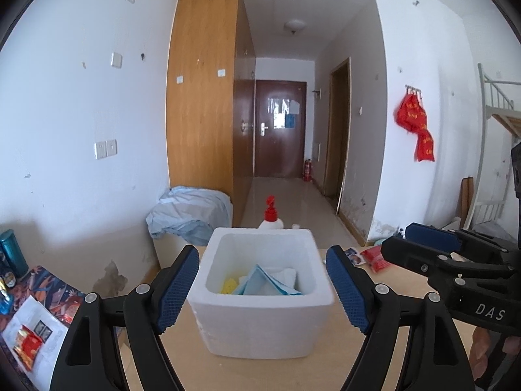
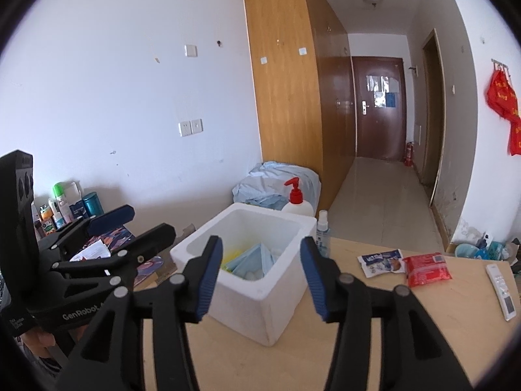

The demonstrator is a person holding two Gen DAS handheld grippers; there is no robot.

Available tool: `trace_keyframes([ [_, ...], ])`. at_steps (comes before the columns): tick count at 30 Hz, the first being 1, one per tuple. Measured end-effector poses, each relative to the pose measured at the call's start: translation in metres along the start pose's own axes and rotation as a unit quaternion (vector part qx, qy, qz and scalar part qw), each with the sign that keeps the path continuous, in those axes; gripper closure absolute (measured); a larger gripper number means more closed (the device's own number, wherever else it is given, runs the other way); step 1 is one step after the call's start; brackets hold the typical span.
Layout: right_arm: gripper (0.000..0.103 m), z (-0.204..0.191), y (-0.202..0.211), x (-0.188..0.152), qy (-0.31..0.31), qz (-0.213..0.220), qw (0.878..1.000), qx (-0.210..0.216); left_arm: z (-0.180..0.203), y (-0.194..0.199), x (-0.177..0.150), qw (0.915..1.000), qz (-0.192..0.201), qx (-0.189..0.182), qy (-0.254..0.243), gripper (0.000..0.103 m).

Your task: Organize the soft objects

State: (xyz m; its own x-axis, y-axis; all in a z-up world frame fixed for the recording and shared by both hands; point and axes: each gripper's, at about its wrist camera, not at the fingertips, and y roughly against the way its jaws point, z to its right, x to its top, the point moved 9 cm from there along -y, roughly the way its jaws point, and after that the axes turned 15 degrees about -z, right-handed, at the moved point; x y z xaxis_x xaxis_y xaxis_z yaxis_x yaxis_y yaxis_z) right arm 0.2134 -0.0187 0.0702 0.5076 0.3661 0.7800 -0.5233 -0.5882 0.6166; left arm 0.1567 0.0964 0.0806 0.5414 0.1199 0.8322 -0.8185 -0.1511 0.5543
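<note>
A white foam box (image 1: 260, 322) (image 2: 270, 312) stands on the wooden table (image 2: 374, 329). Inside lie light blue folded pieces (image 1: 260, 285) (image 2: 254, 260), something yellow (image 1: 229, 285) and white items. My left gripper (image 1: 262, 260) is open, with the box framed between its blue pads and no visible contact. My right gripper (image 2: 261, 244) is open and holds nothing, just in front of the box's near corner. To the right of the box on the table lie a red packet (image 2: 426, 268) (image 1: 374, 257) and a white-blue packet (image 2: 381, 262).
Behind the box are a red-pump bottle (image 2: 296, 202) and a small spray bottle (image 2: 322, 231). A white remote (image 2: 501, 288) lies near the table's right edge. Left of the table are bottles, tins (image 2: 92, 203) and papers. Crumpled blue cloth (image 1: 192, 215) rests by the wardrobe.
</note>
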Motion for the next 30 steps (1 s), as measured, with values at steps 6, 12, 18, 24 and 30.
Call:
trace_keyframes([
  [6, 0.025, -0.006, 0.034, -0.013, -0.004, 0.023, 1.0, 0.0, 0.011, 0.039, -0.01, 0.9996, 0.026, -0.003, -0.003, 0.009],
  [12, 0.013, -0.012, 0.066, -0.03, -0.007, 0.043, 0.999, -0.004, 0.021, 0.069, -0.023, 0.9992, 0.04, -0.006, -0.004, 0.005],
  [18, 0.01, -0.022, 0.086, -0.047, -0.005, 0.056, 0.998, -0.01, 0.026, 0.092, -0.037, 0.9985, 0.055, 0.005, -0.007, 0.002],
  [24, 0.007, -0.023, 0.102, -0.066, -0.011, 0.069, 0.997, -0.017, 0.03, 0.106, -0.049, 0.9977, 0.064, 0.018, -0.011, 0.001],
  [30, 0.004, -0.021, 0.117, -0.077, -0.014, 0.081, 0.996, -0.03, 0.036, 0.119, -0.06, 0.9972, 0.071, 0.018, -0.013, 0.0],
])
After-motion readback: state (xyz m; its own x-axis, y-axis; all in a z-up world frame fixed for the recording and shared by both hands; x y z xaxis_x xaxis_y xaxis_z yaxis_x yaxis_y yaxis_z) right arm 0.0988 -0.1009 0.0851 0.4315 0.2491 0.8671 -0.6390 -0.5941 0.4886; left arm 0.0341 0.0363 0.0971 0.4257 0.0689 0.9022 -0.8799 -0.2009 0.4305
